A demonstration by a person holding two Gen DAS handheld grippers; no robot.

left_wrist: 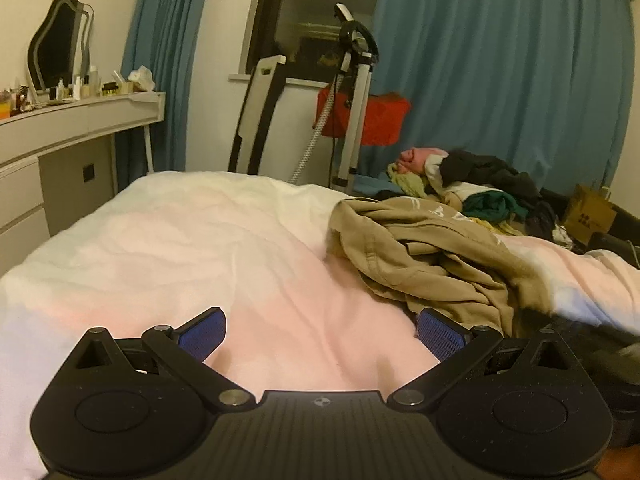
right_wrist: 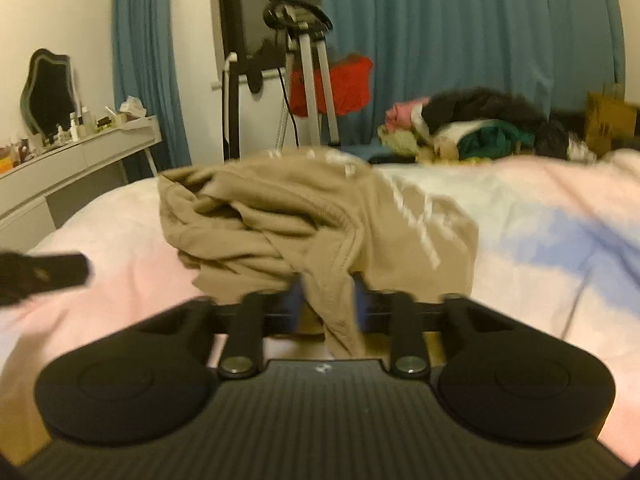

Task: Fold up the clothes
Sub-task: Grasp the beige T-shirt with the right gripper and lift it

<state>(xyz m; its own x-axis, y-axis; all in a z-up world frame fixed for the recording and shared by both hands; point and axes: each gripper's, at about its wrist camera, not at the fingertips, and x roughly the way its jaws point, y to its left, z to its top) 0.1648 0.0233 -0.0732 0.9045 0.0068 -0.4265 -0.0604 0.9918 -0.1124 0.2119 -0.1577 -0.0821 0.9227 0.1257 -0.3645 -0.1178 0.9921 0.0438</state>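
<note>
A crumpled tan garment (left_wrist: 432,256) with white print lies on the pink-white bedspread (left_wrist: 200,248), right of centre in the left wrist view. My left gripper (left_wrist: 320,332) stands open just above the bedspread, its blue pads (left_wrist: 440,334) wide apart; the right pad is close to the garment's near edge. In the right wrist view the tan garment (right_wrist: 304,216) bunches up ahead, and my right gripper (right_wrist: 326,304) is shut on a fold of its near hem. The left gripper's tip (right_wrist: 44,274) shows blurred at the left edge.
A pile of mixed clothes (left_wrist: 472,184) lies at the bed's far right, beside a cardboard box (left_wrist: 588,214). A garment steamer stand (left_wrist: 352,92) and a red cloth (left_wrist: 372,116) stand before blue curtains. A white dresser (left_wrist: 60,136) with a mirror is on the left.
</note>
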